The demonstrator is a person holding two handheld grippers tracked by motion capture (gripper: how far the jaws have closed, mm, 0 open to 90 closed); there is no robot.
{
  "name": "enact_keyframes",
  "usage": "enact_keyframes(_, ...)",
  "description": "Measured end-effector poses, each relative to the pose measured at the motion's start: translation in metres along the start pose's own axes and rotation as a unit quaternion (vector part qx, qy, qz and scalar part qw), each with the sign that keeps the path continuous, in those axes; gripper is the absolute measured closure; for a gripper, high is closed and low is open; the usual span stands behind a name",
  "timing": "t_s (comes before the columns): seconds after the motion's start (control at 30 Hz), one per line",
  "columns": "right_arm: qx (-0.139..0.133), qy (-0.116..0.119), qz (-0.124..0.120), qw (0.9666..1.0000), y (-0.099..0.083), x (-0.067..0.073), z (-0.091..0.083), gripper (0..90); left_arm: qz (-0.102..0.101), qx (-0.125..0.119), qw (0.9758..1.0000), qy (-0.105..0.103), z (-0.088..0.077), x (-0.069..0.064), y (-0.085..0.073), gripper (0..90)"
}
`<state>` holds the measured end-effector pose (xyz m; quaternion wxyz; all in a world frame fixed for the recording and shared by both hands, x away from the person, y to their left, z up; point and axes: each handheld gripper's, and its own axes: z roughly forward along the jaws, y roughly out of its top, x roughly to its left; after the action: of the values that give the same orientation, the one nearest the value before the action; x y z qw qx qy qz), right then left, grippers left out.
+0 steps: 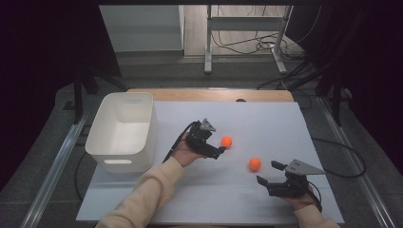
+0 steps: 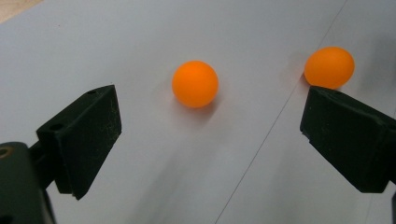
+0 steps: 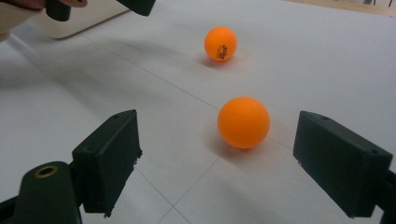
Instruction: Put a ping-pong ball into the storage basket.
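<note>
The two balls are seen as smooth orange plastic with a soft matt sheen; black print is carried by the farther one. The surface is covered in smooth, matt white sheeting, with bare wood shown at its far edge. The bin is made of smooth white plastic. Matt black plastic, faintly scuffed and dusty, is shown on the claw fingers. A cream knitted sleeve is worn.

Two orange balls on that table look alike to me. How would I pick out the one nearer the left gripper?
Start at the white bin on the left of the white mat. Go right, past the left gripper, open, to the ball just off its jaws. Unlike the other ball, which lies nearer the person, before the right gripper, this one carries a small dark print.
</note>
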<state>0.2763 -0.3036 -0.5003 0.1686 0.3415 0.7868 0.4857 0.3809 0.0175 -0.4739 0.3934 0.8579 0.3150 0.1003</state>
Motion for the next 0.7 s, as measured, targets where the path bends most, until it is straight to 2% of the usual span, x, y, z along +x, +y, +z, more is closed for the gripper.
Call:
enact_keyframes(0.1, -0.001, 0.003, -0.001, 1.0, 0.0, 0.001, -0.001, 15.1, 0.009, 0.006, 0.9999, 0.006, 0.005, -0.002, 0.004, 6.2)
enact_keyframes(0.27, -0.005, 0.007, -0.002, 1.0, 0.0, 0.001, -0.002, 15.2, 0.008, 0.013, 0.9999, 0.006, 0.015, -0.004, 0.009, 6.3)
enact_keyframes(0.7, 0.001, 0.008, -0.003, 1.0, 0.0, 0.001, -0.001, 15.2, -0.01, 0.023, 0.9997, 0.005, 0.032, 0.004, 0.01, 6.3)
